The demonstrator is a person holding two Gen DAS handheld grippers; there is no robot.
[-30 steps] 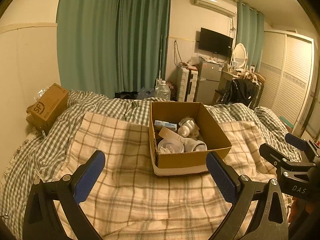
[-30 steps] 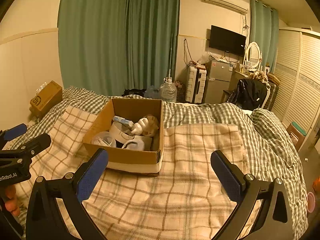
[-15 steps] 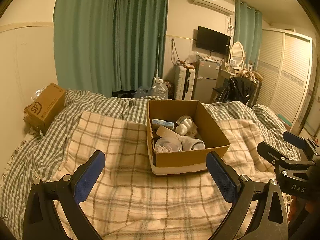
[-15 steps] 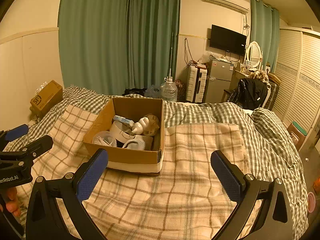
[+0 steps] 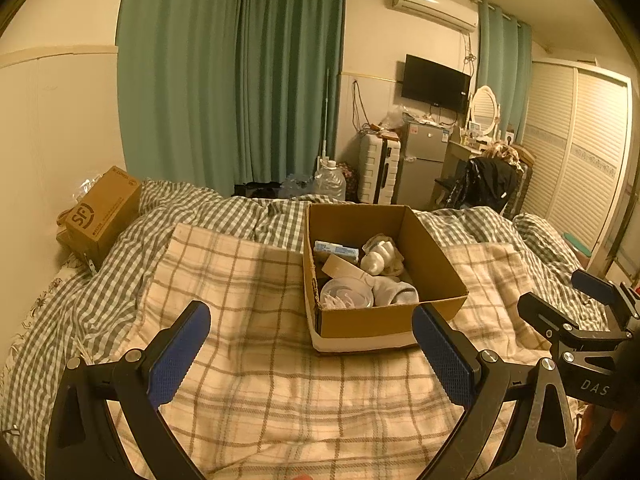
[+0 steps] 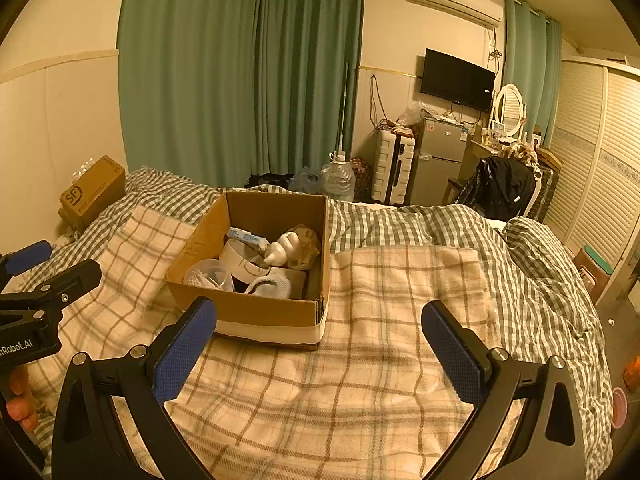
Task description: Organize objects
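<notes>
**Both grippers wide and empty over the bed, the filled carton ahead**

The left gripper (image 5: 312, 354), a black two-finger frame with blue textured pads, has its fingers (image 5: 178, 354) spread wide with nothing between them; it hovers above the beige plaid blanket (image 5: 240, 280). The right gripper (image 6: 318, 350), of the same build, is likewise spread wide and empty, held just beside the other over the same blanket. Each shows at the edge of the other's view, with part of a person's hand (image 6: 18, 400) visible under the left one.

Ahead of both sits the open brown cardboard box with a white band round its base (image 5: 368, 320), resting on the blanket, nearer the left gripper's right finger. Inside lie a clear round plastic container (image 5: 346, 294), a white bottle (image 5: 376, 260), a small blue-and-white tube-like pack (image 5: 334, 249), a white roll of tape (image 6: 244, 262) and a folded white cloth (image 5: 394, 292). No loose item shows on the blanket around the box.

This fits two stages: the items gathered into the box with the grippers drawn clear, or a box of jumbled items waiting to be sorted. The pictures do not settle which. Any reach into the box would call for coming down over its high walls and picking one item from the close-packed cluster.

A closed brown shipping carton (image 5: 100, 216) rests at the far left on the green checked duvet (image 5: 208, 216).
</notes>
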